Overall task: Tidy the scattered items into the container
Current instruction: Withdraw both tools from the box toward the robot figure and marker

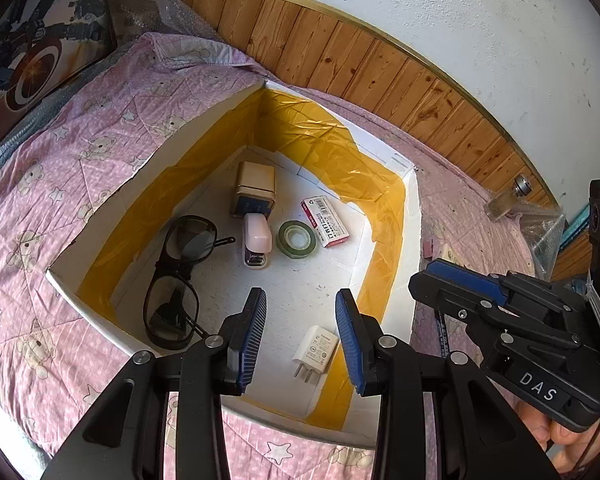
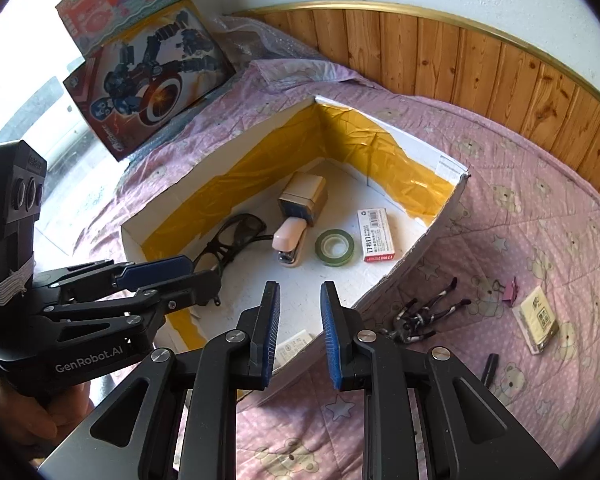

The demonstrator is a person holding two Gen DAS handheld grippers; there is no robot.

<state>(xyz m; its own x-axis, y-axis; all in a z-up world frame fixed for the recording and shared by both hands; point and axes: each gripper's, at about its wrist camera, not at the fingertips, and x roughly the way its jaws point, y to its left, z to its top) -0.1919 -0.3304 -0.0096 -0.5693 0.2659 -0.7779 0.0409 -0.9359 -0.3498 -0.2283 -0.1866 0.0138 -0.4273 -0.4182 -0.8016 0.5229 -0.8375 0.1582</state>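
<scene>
On the pink quilted bear-print bedspread (image 2: 540, 208) sits a shallow white foam box lined with yellow tape (image 1: 410, 216), holding dark plastic sunglasses (image 1: 180, 280), a pink stapler (image 1: 255, 240), a green tape roll (image 1: 297, 239), a red-and-white staple box (image 1: 325, 221) and a white charger plug (image 1: 315, 350). The left gripper (image 1: 301, 334) hovers empty above the plug, ribbed blue pads apart. The right gripper (image 2: 300, 334) is likewise parted, holding nothing. A pink binder clip (image 2: 510, 289) lies outside.

White box (image 1: 410, 216), yellow-taped walls: holds sunglasses (image 1: 178, 276), stapler (image 1: 255, 240), tape roll (image 1: 297, 238), staples box (image 1: 325, 221), charger (image 1: 315, 350).
</scene>
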